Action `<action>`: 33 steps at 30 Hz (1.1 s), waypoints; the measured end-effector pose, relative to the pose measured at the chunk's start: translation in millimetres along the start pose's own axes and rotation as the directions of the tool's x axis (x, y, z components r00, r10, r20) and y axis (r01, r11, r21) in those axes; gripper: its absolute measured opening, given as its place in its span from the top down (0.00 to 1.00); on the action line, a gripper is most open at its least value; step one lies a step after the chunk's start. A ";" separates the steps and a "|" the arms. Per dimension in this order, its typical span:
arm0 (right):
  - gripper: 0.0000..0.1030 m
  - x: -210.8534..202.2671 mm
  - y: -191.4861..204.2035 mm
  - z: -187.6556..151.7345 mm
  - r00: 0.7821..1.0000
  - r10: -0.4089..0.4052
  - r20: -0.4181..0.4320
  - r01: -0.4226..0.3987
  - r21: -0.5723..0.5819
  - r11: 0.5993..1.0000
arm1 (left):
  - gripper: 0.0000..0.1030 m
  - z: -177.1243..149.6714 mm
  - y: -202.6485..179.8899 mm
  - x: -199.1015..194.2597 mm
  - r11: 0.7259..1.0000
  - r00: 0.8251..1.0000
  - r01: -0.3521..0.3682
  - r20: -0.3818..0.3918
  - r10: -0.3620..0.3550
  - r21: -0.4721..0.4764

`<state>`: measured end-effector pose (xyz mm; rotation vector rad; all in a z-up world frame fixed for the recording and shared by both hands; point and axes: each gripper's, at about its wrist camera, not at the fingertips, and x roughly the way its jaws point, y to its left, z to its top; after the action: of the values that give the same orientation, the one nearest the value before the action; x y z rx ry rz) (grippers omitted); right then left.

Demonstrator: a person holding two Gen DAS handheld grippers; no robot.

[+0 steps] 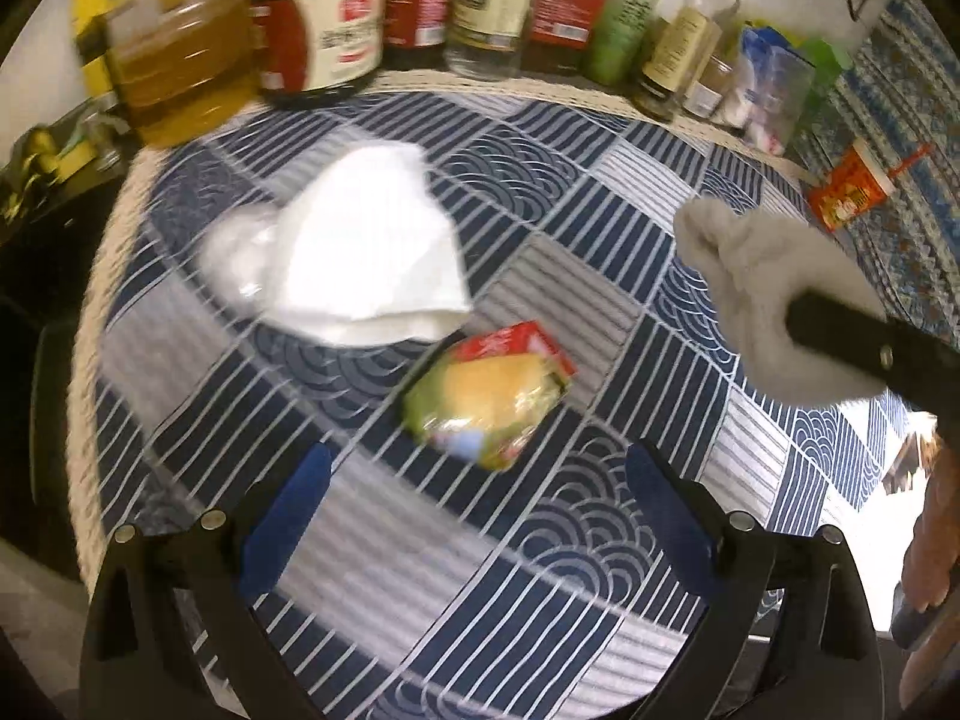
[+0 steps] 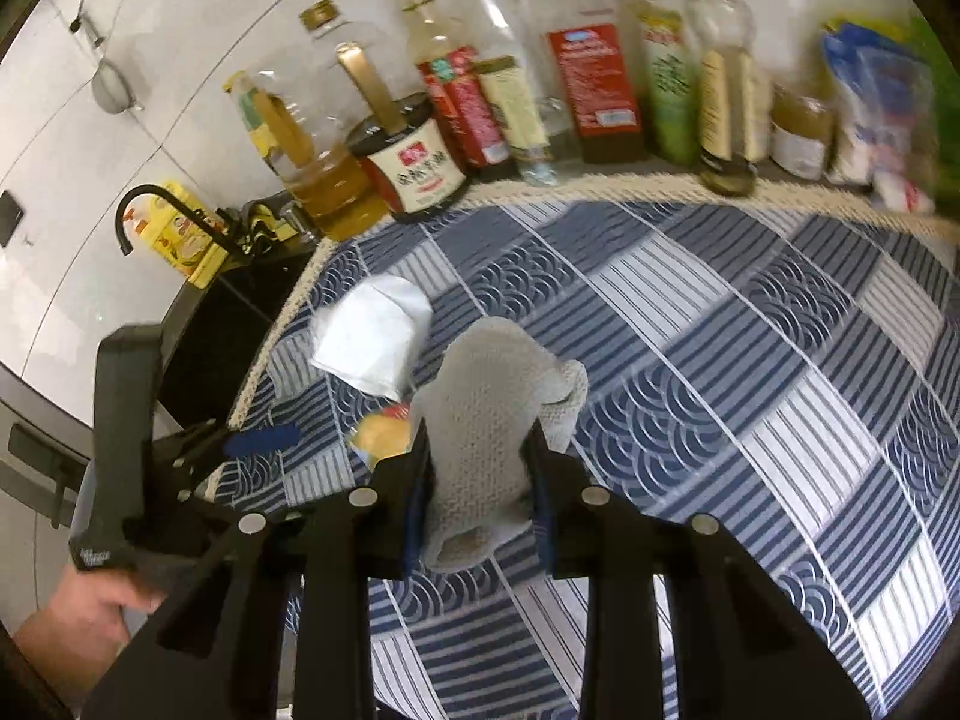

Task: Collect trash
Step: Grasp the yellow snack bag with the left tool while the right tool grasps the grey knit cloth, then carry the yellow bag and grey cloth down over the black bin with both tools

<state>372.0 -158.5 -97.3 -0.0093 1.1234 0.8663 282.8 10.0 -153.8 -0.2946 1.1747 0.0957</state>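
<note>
We are looking at a surface (image 2: 750, 324) lying under a blue-and-white patchwork cloth with a cream woven border. Beyond the hand-held gripper, a row of bottles (image 2: 594, 78) is lining the far edge. Behind them a white tiled wall (image 2: 150, 30) is catching the light. To the left, a black faucet (image 2: 141, 210) is curving over a dark sink (image 2: 228, 330).

In the left wrist view a tablecloth (image 1: 540, 276) fills the middle of the frame. On it a napkin (image 1: 372, 246) lies at centre left, with a snack wrapper (image 1: 486, 402) just below and to its right. A cloth (image 1: 774, 288) sits at the right edge, above the wrapper's level. A row of bottles (image 1: 486, 0) runs along the top behind the tablecloth, and a carton (image 1: 849, 186) lies at the upper right, beyond the cloth.
</note>
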 end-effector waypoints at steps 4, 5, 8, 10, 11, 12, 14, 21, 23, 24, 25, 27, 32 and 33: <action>0.71 -2.6 -15.5 -14.7 1.000 -0.004 -0.011 0.004 0.033 0.999 | 0.11 10.8 -8.1 15.1 1.000 1.000 -0.005 -0.015 0.006 0.026; 0.71 -4.0 -19.7 -17.7 1.000 -0.002 -0.010 0.002 0.043 0.999 | 0.15 12.7 -9.0 17.6 1.000 1.000 -0.002 -0.019 0.002 0.027; 0.71 -6.3 -27.7 -23.0 1.000 -0.001 -0.005 0.001 0.063 0.998 | 0.26 16.0 -12.3 25.9 0.999 1.000 -0.016 -0.026 0.018 0.044; 0.71 -7.2 -32.0 -25.1 1.000 0.004 -0.004 -0.004 0.076 0.997 | 0.36 16.2 -11.7 32.3 0.998 0.999 -0.031 -0.041 0.033 0.049; 0.71 -7.2 -32.9 -25.4 1.000 0.006 -0.003 -0.005 0.080 0.997 | 0.36 16.2 -11.6 33.5 0.998 0.999 -0.035 -0.036 0.037 0.051; 0.71 -7.3 -33.6 -26.1 1.000 0.005 -0.002 -0.004 0.083 0.997 | 0.36 16.1 -11.7 34.1 0.998 0.998 -0.041 -0.037 0.043 0.056; 0.71 -7.6 -33.8 -27.2 1.000 0.007 -0.001 -0.006 0.085 0.996 | 0.37 16.0 -12.0 34.2 0.997 0.998 -0.047 -0.036 0.050 0.063; 0.71 -7.6 -29.2 -29.0 1.000 0.005 -0.002 -0.005 0.081 0.997 | 0.47 13.4 -7.1 30.7 0.996 0.998 -0.043 -0.031 0.045 0.074; 0.71 -7.0 -27.2 -28.6 1.000 0.004 -0.003 -0.004 0.077 0.997 | 0.48 11.5 -6.1 29.9 0.996 0.999 -0.039 -0.028 0.041 0.079; 0.71 -7.2 -25.6 -28.9 1.000 0.002 -0.003 -0.002 0.075 0.997 | 0.48 10.7 -5.5 29.4 0.996 0.999 -0.039 -0.026 0.041 0.078; 0.71 -7.5 -24.9 -29.1 1.000 0.001 -0.003 -0.001 0.073 0.997 | 0.48 10.4 -5.5 29.2 0.996 0.999 -0.038 -0.025 0.040 0.076; 0.71 -8.7 -22.6 -29.8 1.000 -0.001 -0.001 0.001 0.069 0.998 | 0.48 8.9 -4.9 26.4 0.997 0.999 -0.031 -0.019 0.033 0.076; 0.71 -9.4 -15.3 -32.6 1.000 -0.011 -0.005 0.011 0.056 0.998 | 0.48 4.1 -3.0 15.0 0.997 1.000 -0.021 0.000 0.021 0.073; 0.71 -9.1 -13.6 -33.0 1.000 -0.011 -0.007 0.011 0.053 0.999 | 0.48 2.2 -2.0 11.6 0.997 1.000 -0.019 0.005 0.019 0.071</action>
<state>353.2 -187.0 -111.0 0.0250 1.1511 0.8269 289.8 7.7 -163.4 -0.2203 1.1738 0.0710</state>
